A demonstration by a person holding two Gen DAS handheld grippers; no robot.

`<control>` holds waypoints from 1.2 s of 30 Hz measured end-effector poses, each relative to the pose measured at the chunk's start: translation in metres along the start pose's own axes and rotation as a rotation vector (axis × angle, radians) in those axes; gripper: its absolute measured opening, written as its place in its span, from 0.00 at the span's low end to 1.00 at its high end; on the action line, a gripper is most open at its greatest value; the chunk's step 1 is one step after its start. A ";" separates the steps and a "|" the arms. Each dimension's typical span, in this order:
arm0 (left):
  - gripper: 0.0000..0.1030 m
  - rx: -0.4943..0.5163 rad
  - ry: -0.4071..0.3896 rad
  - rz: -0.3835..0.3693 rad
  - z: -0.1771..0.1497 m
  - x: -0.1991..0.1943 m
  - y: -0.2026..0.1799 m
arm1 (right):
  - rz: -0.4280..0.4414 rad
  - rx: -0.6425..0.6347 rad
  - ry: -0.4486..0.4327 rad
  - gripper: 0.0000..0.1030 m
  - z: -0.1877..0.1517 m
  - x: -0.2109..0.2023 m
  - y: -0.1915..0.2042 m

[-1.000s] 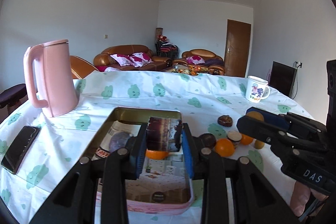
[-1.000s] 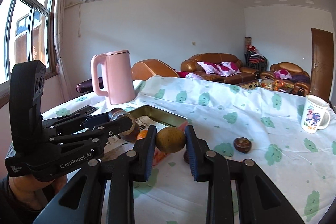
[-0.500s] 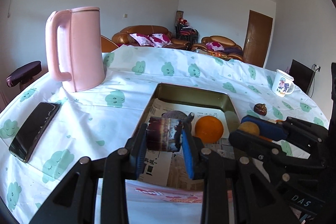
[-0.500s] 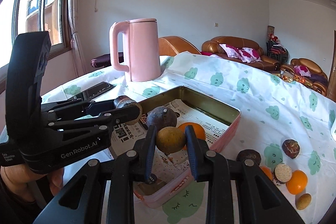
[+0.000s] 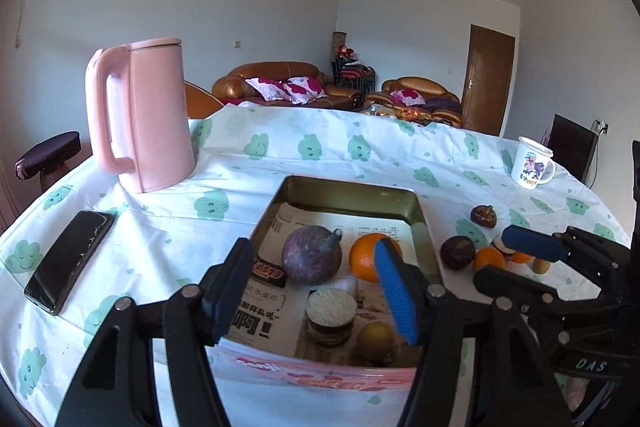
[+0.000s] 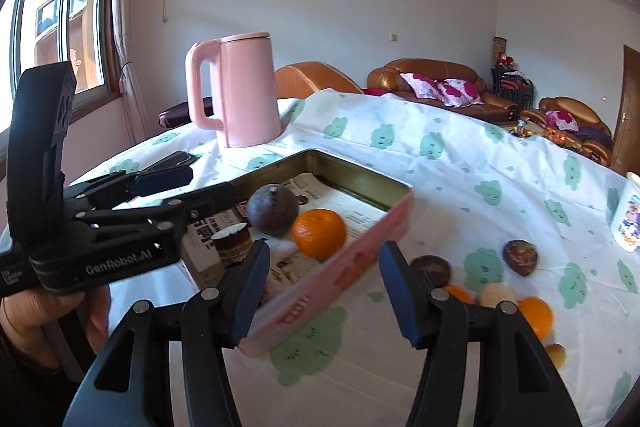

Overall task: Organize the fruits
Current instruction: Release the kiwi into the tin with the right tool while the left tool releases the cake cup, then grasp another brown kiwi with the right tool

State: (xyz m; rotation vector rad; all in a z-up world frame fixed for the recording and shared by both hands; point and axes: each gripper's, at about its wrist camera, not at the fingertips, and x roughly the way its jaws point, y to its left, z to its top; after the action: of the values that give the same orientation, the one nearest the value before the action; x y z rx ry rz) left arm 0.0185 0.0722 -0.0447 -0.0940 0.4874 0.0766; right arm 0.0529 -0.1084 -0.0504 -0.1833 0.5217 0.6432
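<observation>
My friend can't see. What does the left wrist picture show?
An open left hand-held gripper, jaws opening, hovers over a newspaper-lined tin holding a purple fruit, an orange, a cut fruit half and a brownish fruit. A pink kettle stands behind.

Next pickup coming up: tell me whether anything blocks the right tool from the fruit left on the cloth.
Nothing visible does. The right tool, jaws opening and empty, stands over the tin's near wall; the loose fruit lies on open cloth just right of it, with no obstacle between.
</observation>
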 end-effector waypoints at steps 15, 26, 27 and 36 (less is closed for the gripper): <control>0.66 0.182 0.120 -0.222 0.000 0.036 -0.121 | -0.236 0.258 0.151 0.57 -0.044 -0.027 -0.133; 0.42 0.191 0.303 -0.301 -0.013 0.076 -0.151 | -0.164 0.222 0.215 0.42 -0.051 -0.012 -0.127; 0.42 0.200 0.301 -0.300 -0.013 0.075 -0.153 | -0.156 0.216 0.225 0.42 -0.051 -0.010 -0.126; 0.41 0.134 0.383 -0.295 -0.014 0.093 -0.143 | -0.173 0.189 0.255 0.31 -0.050 -0.003 -0.122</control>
State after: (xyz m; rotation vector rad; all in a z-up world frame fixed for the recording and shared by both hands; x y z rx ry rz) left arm 0.1078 -0.0662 -0.0910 -0.0483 0.8540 -0.2676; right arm 0.1057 -0.2227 -0.0916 -0.1302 0.7991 0.4008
